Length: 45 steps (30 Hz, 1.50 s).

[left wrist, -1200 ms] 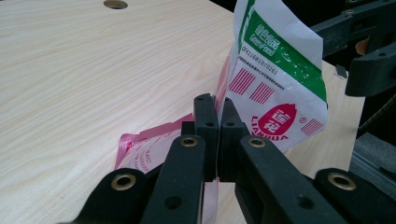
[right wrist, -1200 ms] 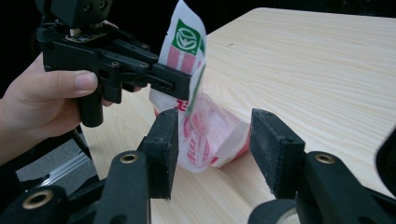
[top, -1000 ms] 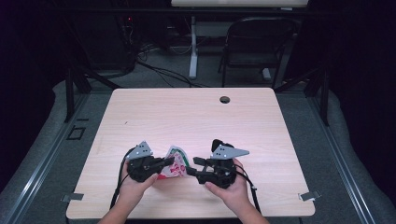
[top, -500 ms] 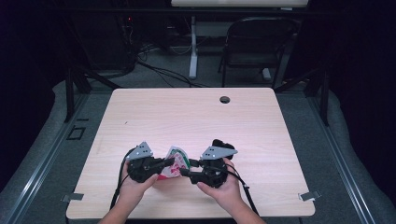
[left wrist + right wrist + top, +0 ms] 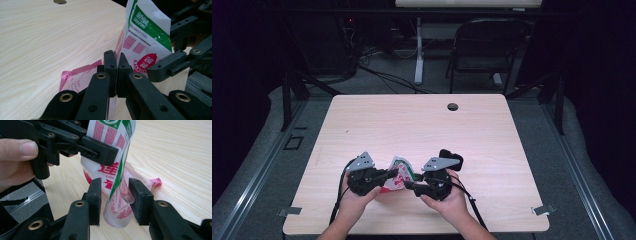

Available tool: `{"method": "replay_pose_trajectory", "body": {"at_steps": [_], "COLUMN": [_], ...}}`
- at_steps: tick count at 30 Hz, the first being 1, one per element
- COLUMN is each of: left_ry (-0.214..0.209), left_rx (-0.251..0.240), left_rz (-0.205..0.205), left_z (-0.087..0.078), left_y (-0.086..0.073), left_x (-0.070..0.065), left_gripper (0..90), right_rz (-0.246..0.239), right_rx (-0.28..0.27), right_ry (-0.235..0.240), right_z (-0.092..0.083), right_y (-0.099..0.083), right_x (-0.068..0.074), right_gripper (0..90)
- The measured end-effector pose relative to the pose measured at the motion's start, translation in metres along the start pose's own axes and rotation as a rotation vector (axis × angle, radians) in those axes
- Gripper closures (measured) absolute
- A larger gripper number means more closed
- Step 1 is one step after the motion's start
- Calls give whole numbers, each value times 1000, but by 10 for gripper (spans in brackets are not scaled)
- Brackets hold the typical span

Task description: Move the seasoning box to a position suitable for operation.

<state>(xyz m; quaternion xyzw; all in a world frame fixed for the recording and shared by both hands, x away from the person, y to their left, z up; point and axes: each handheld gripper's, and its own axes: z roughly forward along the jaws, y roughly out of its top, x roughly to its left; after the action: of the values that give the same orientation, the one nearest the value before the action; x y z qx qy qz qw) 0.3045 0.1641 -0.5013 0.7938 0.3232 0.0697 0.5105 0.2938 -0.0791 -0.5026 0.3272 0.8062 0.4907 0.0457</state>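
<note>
A white plastic pouch (image 5: 398,169) printed in red and green stands up from the table (image 5: 422,125) between both hands. My left gripper (image 5: 391,174) is shut on its thin pink edge; in the left gripper view the jaws (image 5: 116,62) meet on the film of the pouch (image 5: 147,37). My right gripper (image 5: 410,185) faces it from the right. In the right gripper view its jaws (image 5: 116,200) straddle the lower fold of the pouch (image 5: 117,210) with gaps at the pads. They have just been closing.
A small round hole (image 5: 452,106) sits near the table's far edge. A folding chair (image 5: 487,45) and cables on the floor lie beyond the table. A hand (image 5: 17,157) holds the left gripper close by in the right gripper view.
The right gripper has shifted left and slightly down toward the pouch, and its jaws have narrowed around the pouch's lower fold. The left gripper has stayed put.
</note>
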Motion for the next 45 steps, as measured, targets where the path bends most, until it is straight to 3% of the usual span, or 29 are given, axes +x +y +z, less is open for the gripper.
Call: {"method": "replay_pose_trajectory", "body": {"at_steps": [4, 7, 13, 22, 30, 41, 45], "left_ry": [5, 7, 10, 14, 41, 74, 69], "left_rx": [5, 7, -3, -16, -29, -21, -2], "left_rz": [0, 1, -5, 0, 1, 3, 15], "left_z": [-2, -3, -4, -7, -12, -13, -8], "left_y": [0, 0, -1, -3, -7, -16, -19], "left_x": [1, 2, 3, 6, 9, 16, 19], "left_gripper": [900, 900, 900, 897, 771, 659, 620], "right_rz": [-5, 2, 44, 58, 69, 23, 3], "right_rx": [30, 53, 77, 94, 77, 42, 38], "right_ry": [-7, 6, 33, 39, 53, 71, 62], "right_z": [3, 5, 7, 8, 11, 9, 6], "right_y": [0, 0, 2, 8, 15, 27, 26], "right_x": [-1, -3, -10, -12, -12, -15, -16], "right_gripper": [693, 786, 884, 900, 900, 900, 900]}}
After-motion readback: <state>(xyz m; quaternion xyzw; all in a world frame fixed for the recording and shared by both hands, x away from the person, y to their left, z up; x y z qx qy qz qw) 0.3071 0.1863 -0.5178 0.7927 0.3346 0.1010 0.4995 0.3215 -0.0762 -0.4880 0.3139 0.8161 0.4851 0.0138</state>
